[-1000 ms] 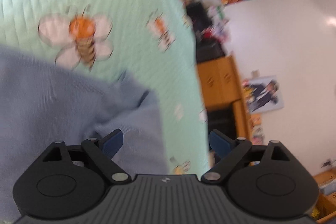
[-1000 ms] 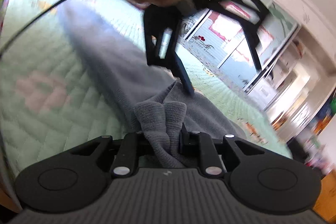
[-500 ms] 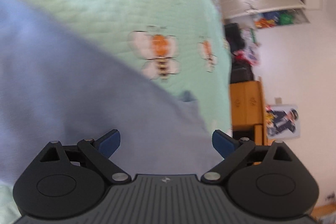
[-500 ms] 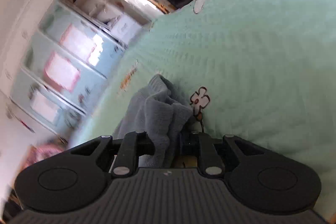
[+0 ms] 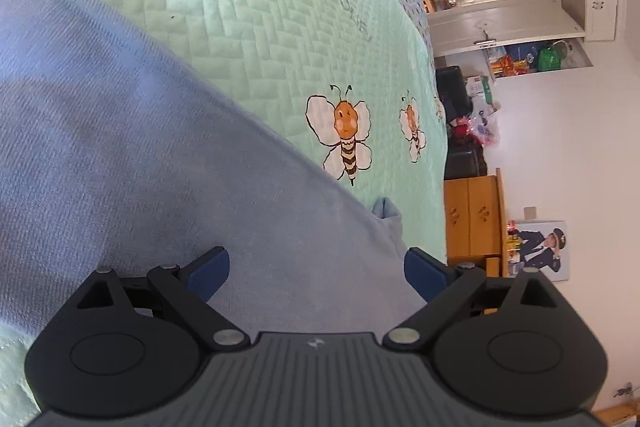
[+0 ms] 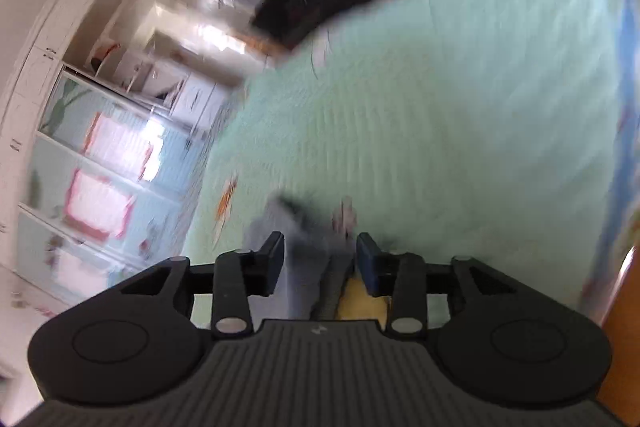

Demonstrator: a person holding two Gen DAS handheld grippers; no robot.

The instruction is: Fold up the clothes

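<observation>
**Inspector:** Since half a second ago your right gripper (image 6: pixel 319 255) has let go: its jaws, which were clamped on a bunch of grey cloth, now stand partly apart with the cloth loose between them. That view is blurred by motion.

**Operator:** And the bed?

**Inspector:** Largest first. A mint quilt (image 5: pixel 256 11) covers the bed in both views. On it, in the left view, the garment (image 5: pixel 132 155) lies spread flat, blue-grey, filling the left and centre of the picture, with a small fold (image 5: pixel 385 210) sticking up at its edge near the big bee print (image 5: pixel 343 131).

**Operator:** My left side?

**Inspector:** Your left gripper (image 5: pixel 317 271) is wide open and holds nothing. It hangs over the garment; whether the pads touch the fabric, I cannot tell.

**Operator:** And the right end of the cloth?

**Inspector:** A grey heap (image 6: pixel 296 239) of it lies on the quilt (image 6: pixel 440 115) just ahead of your right fingers (image 6: pixel 368 263), near the bed's edge.
</observation>
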